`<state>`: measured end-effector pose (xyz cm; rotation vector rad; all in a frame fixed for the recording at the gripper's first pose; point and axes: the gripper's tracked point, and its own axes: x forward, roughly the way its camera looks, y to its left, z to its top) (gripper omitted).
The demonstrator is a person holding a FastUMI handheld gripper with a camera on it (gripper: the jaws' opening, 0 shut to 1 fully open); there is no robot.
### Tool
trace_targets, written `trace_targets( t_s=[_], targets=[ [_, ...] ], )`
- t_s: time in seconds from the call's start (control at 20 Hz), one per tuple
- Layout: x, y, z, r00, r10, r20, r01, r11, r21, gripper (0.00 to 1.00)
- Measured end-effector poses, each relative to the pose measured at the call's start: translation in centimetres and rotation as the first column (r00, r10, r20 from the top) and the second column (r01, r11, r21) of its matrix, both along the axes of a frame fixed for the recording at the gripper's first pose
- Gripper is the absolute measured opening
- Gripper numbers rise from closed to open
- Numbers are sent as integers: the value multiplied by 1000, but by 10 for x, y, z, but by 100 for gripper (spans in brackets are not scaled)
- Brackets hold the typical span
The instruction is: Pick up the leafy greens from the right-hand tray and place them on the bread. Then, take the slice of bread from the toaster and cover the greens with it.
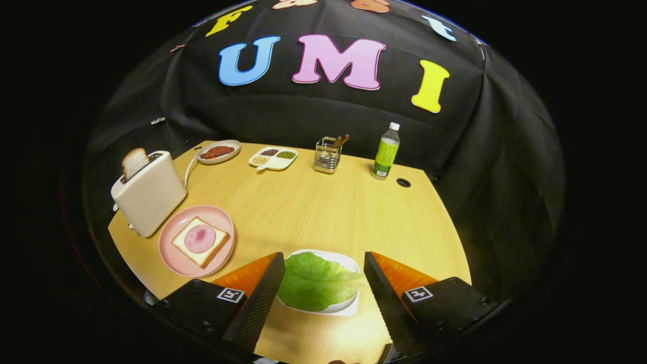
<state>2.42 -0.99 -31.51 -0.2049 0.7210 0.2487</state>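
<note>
Fingers [321, 283] spread wide around leafy greens [316, 280] in white tray [349, 263] near desk's [313, 207] front edge; best lowered, pinching the leaf's middle gently.

The claw [321, 283] sits at the bottom centre of the frame, its two fingers spread wide apart and gripping nothing. The left finger [258, 303] slants up from the lower left, the right finger [386, 298] from the lower right. Each shows a dark ribbed inner pad, an orange flank and a black block bearing a square marker.
</note>
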Motion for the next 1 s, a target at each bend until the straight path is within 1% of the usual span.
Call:
trace_targets(
  t_s=[0.15,0.3,0.4,0.55,0.7,0.75,0.85,0.9,1.0],
  targets=[
    [-1,-1,-33,993,73,-89,-76,997,-30,98],
    [4,-8,-61,980,161,-120,-173,980,-93,98],
    [3,-11,-79,969,190,-156,-208,972,-107,98],
    [6,-12,-108,959,184,-216,-208,974,-91,98],
    [8,-5,-119,955,169,-244,-180,983,-23,99],
    [7,-5,-123,949,175,-261,-185,983,-13,98],
    [2,1,-127,936,208,-284,-212,977,16,94],
    [1,1,-126,934,207,-291,-211,977,17,87],
    [3,0,-126,933,198,-301,-202,979,18,79]
  ],
)
